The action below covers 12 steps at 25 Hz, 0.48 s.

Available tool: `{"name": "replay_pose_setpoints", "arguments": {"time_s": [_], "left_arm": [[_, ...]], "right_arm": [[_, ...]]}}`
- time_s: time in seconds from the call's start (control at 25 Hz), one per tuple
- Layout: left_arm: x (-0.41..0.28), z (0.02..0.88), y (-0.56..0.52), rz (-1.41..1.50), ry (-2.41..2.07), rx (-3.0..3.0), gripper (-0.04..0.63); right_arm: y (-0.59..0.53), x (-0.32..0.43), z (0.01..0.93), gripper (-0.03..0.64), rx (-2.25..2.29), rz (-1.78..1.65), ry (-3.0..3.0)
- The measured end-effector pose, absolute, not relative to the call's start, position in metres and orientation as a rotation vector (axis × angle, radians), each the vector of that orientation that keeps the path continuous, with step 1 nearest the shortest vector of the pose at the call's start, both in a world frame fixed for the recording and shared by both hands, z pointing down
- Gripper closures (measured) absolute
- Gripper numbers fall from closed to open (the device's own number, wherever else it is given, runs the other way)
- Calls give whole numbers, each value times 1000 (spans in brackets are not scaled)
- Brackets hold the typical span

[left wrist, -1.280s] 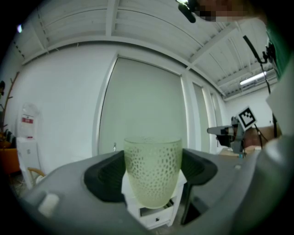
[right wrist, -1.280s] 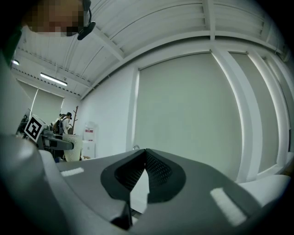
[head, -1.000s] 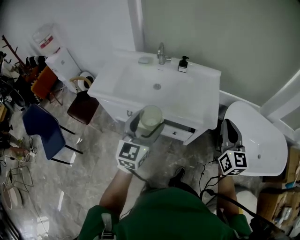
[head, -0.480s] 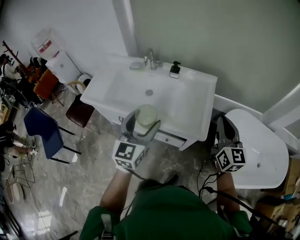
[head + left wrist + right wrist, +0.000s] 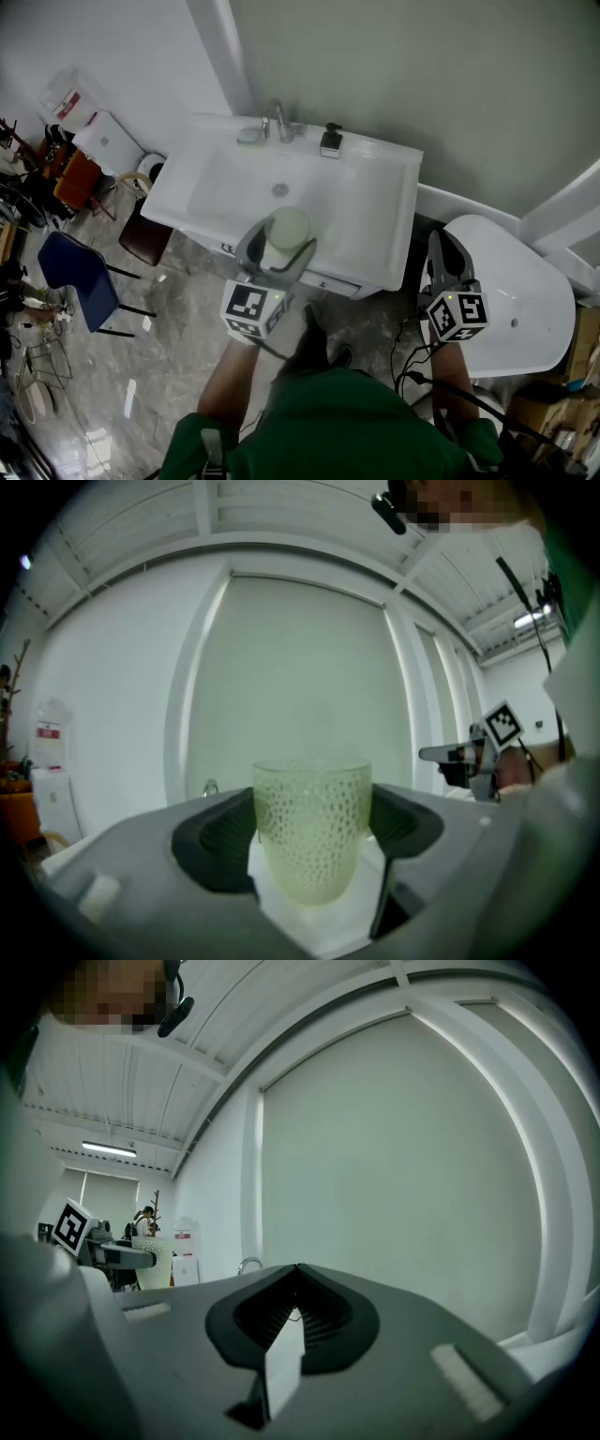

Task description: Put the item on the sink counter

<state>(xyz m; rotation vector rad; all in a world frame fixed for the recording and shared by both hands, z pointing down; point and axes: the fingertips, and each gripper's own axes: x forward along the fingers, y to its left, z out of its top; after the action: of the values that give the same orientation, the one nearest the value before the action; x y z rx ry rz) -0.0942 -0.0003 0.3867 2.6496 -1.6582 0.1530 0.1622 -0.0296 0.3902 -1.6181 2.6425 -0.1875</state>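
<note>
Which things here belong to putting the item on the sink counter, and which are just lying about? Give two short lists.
In the job: pale green dimpled plastic cup; left gripper, shut on it; white sink counter.
Lying about: black soap pump bottle; blue chair; dark red stool; right gripper, shut and empty.

Sink counter [image 5: 373, 204] with soap dispenser [image 5: 330, 141]
</note>
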Motion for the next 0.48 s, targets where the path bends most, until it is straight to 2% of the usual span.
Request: {"name": "replay_pose_setpoints", "arguments": {"time_s": [0.48], "left_arm": [[-103, 412, -137, 111, -1486, 2695, 230]], "right_arm": [[-127, 162, 392, 620, -1835, -166, 2592]]}}
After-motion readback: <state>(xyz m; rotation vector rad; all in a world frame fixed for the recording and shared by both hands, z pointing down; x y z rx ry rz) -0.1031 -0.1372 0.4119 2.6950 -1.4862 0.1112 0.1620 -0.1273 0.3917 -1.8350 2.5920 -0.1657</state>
